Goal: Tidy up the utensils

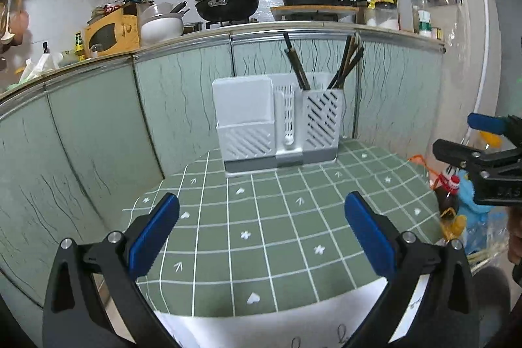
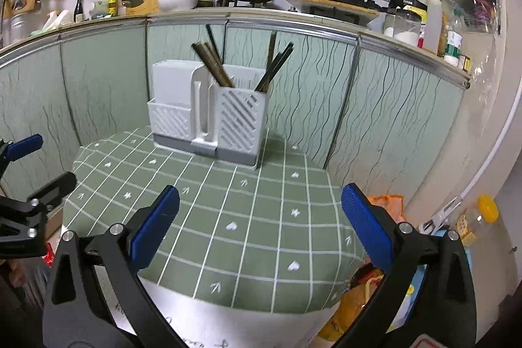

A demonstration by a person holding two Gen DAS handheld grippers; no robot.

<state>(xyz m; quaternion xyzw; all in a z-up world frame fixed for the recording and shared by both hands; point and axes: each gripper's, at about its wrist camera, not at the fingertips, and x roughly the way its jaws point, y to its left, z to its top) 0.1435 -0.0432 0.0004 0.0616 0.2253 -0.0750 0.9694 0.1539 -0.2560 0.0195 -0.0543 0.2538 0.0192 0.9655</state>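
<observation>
Both claws stand spread wide and hold nothing: the left gripper [image 1: 261, 227] and the right gripper [image 2: 259, 225] hover over the green checked tablecloth [image 1: 261, 237], well short of the white utensil holder [image 1: 277, 132] that sits straight ahead of each at the far edge of the table. The chopsticks [image 2: 215, 64] stand upright in the slotted compartment on the holder's right side, in two leaning bunches. No loose utensil shows on the cloth between the claws and the holder, so the sorting looks either finished or at a pause. If more is wanted, the next move likely calls for reaching forward to the chopsticks and pinching a bunch near its top. Beyond the holder rises the green cabinet front [image 1: 98, 126], leaving little room behind it. Off the right claw's outer side lie bags and bottles, clear of the path.
</observation>
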